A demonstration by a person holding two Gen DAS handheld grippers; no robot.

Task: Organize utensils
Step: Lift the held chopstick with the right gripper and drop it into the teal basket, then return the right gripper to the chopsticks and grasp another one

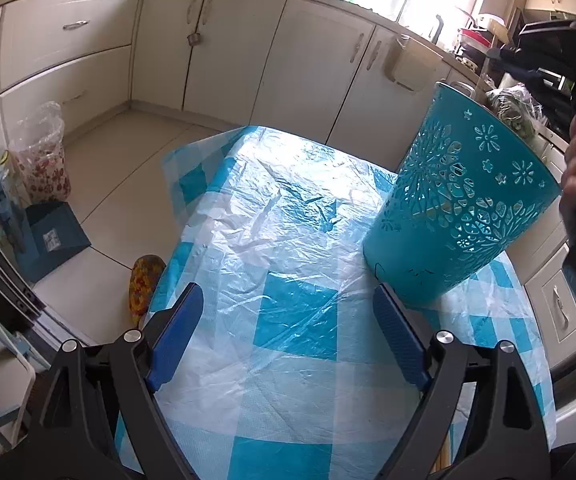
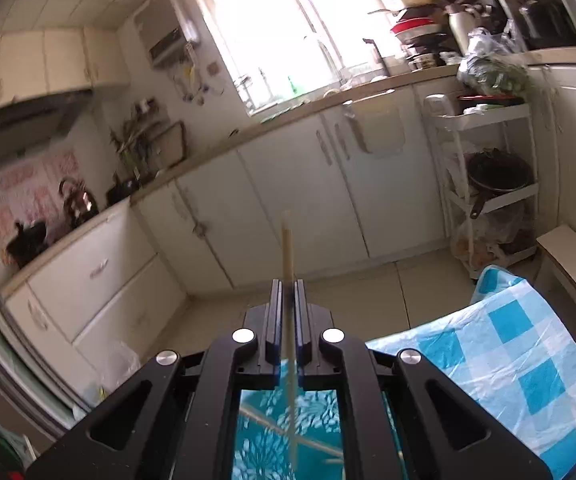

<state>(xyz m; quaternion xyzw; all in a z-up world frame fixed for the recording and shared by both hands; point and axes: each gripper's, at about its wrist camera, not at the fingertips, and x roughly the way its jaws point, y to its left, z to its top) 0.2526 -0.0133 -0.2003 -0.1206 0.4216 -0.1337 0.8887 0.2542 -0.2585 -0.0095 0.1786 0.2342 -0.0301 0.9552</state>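
i see the surface (image 1: pixel 288 320) under a blue checked cloth, the teal cut-out holder (image 1: pixel 460 200) standing on its right side. my left hand-held gripper (image 1: pixel 288 320) hangs wide, holding nothing. my right hand-held gripper (image 2: pixel 287 292) pinches one chopstick (image 2: pixel 286 248) above the holder.

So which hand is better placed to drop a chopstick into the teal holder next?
Right. The right gripper is already shut on a chopstick, with the teal holder showing below it. The left gripper is open and empty over the table.
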